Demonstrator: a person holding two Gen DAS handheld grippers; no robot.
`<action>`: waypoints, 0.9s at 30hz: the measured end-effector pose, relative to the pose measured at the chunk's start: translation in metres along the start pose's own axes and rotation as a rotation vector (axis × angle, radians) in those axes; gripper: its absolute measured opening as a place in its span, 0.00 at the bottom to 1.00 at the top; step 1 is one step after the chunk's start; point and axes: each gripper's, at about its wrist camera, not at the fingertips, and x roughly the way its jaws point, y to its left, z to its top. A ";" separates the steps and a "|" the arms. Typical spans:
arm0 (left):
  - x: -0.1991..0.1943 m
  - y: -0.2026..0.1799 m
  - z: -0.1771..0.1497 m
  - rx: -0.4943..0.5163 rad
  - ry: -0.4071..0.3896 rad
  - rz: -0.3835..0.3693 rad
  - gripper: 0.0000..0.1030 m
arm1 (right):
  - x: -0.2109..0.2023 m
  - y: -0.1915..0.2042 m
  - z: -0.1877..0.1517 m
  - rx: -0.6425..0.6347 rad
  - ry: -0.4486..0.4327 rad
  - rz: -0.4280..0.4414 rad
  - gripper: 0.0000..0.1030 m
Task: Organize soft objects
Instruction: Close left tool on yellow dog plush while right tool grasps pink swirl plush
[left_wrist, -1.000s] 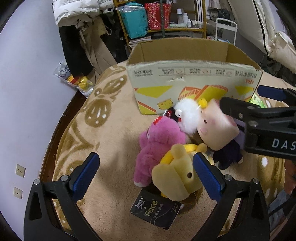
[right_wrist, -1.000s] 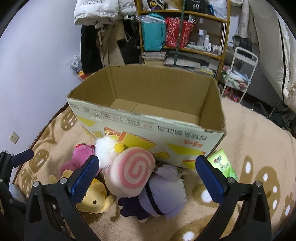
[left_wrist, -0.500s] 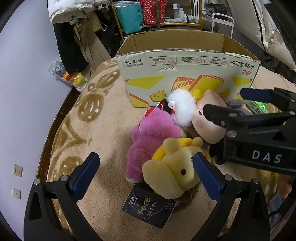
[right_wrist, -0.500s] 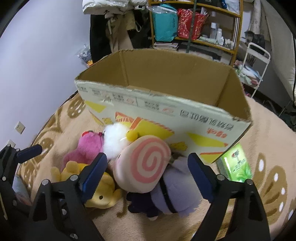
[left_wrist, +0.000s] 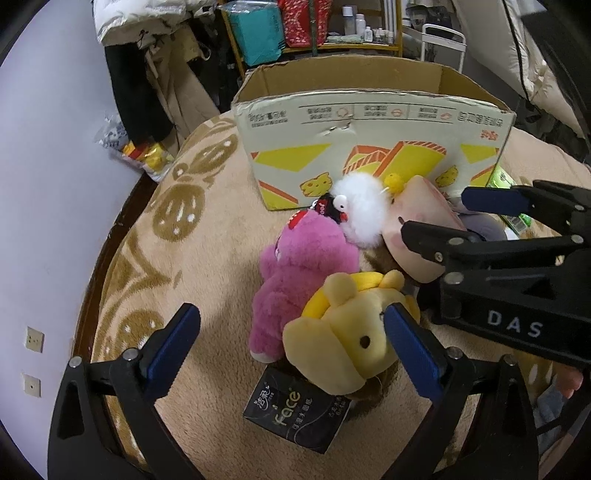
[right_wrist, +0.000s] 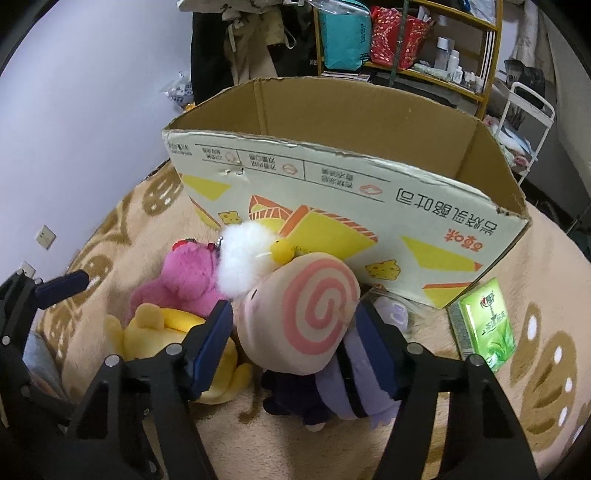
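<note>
Plush pink-swirl roll between right tool pads; corrugated box behind.

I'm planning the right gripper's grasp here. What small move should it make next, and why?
Probably close the right gripper on the pink swirl plush. Its jaws are open and already flank that plush on both sides, which sits on top of the pile, right in front of the open cardboard box. The left gripper is open near the yellow bear and can wait.

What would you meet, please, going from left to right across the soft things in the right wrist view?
yellow bear plush → pink plush → swirl roll plush → green tissue pack
</note>
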 end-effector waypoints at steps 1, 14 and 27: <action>-0.001 -0.001 0.000 0.002 -0.001 -0.008 0.88 | 0.000 0.000 0.000 -0.001 0.001 -0.002 0.70; 0.003 -0.025 -0.009 0.088 0.046 -0.094 0.62 | 0.001 -0.001 -0.001 -0.001 0.019 -0.021 0.63; -0.007 -0.011 -0.007 0.006 0.041 -0.134 0.49 | 0.001 0.006 -0.005 -0.026 0.041 -0.018 0.19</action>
